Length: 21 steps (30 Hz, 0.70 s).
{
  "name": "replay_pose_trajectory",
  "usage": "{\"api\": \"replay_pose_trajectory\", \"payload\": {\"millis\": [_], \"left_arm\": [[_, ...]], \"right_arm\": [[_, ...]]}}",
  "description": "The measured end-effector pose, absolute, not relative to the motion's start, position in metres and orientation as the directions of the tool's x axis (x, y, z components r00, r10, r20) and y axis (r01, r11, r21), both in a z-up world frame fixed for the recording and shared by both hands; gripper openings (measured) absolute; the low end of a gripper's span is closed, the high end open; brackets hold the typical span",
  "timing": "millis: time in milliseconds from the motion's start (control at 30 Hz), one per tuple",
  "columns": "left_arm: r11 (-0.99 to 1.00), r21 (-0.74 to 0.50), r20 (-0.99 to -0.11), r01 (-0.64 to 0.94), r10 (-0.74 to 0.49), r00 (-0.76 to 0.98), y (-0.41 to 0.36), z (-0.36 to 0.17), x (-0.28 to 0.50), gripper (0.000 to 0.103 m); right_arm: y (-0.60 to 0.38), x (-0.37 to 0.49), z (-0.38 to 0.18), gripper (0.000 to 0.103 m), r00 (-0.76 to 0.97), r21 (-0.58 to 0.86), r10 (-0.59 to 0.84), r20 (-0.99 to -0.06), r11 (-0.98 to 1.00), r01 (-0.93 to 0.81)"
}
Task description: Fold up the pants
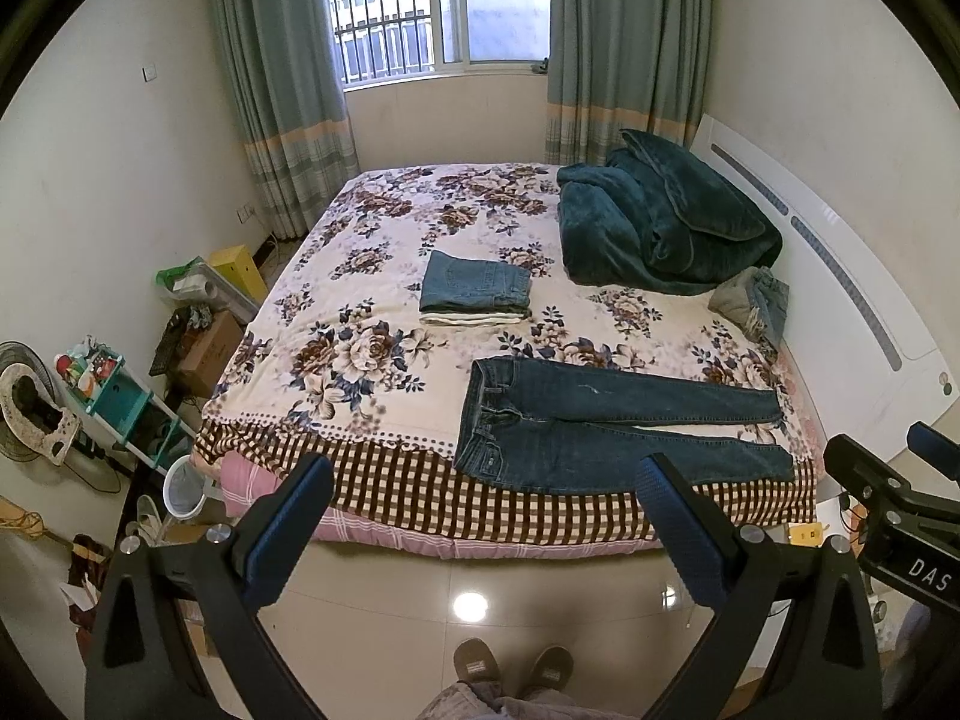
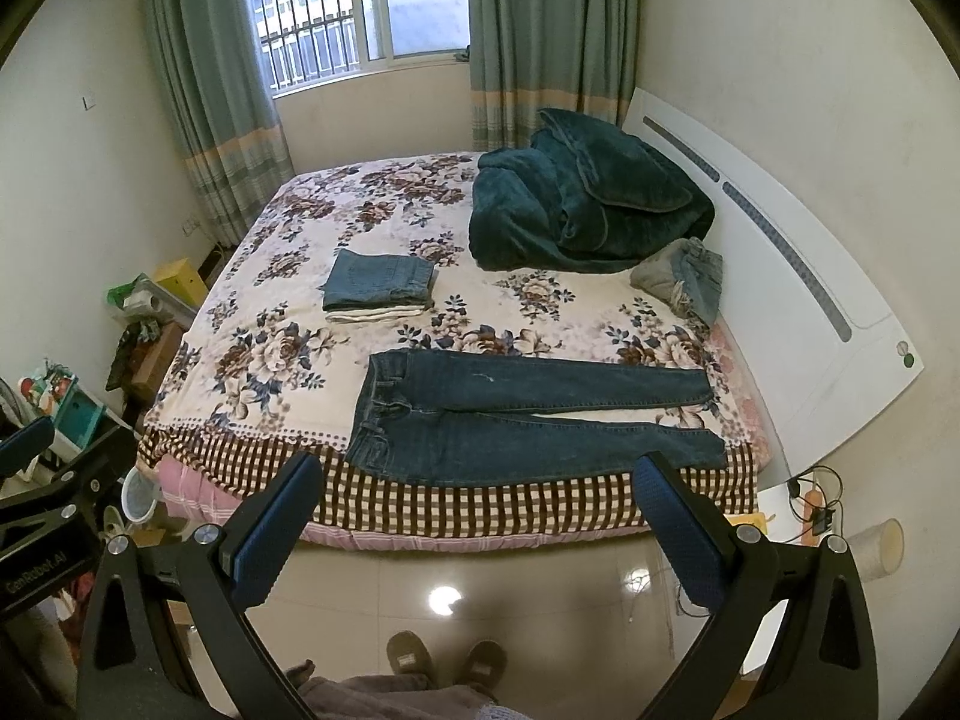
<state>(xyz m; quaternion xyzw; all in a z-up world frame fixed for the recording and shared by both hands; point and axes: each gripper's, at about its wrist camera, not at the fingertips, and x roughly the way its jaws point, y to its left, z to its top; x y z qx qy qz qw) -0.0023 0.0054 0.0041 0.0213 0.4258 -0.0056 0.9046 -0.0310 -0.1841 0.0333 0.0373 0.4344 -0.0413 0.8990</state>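
Observation:
Dark blue jeans [image 1: 606,420] [image 2: 528,414] lie flat along the near edge of the bed, waist to the left, both legs stretched to the right. My left gripper [image 1: 486,480] is open, held above the floor short of the bed edge, with nothing between its blue pads. My right gripper [image 2: 480,480] is likewise open and empty, level with the near bed edge. The right gripper also shows at the right edge of the left wrist view [image 1: 888,480], and the left gripper at the left edge of the right wrist view [image 2: 54,468].
A stack of folded pants [image 1: 474,291] [image 2: 381,291] sits mid-bed. A teal blanket [image 1: 654,222] is heaped at the headboard [image 1: 852,300], crumpled jeans [image 1: 753,300] beside it. Clutter and a fan [image 1: 30,402] line the left wall. A person's slippers [image 1: 510,669] stand on the tiled floor.

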Motion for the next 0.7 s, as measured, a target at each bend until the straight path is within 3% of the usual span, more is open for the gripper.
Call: {"api": "replay_pose_trajectory", "payload": {"millis": [700], "left_arm": [[0.999,0.030,-0.769,0.028,0.005,0.639,0.008,0.007,-0.004,0.103]], "right_arm": [[-0.174,-0.034,0.046,0.103,0.620,0.039,-0.029,-0.784,0.995,0.095]]}}
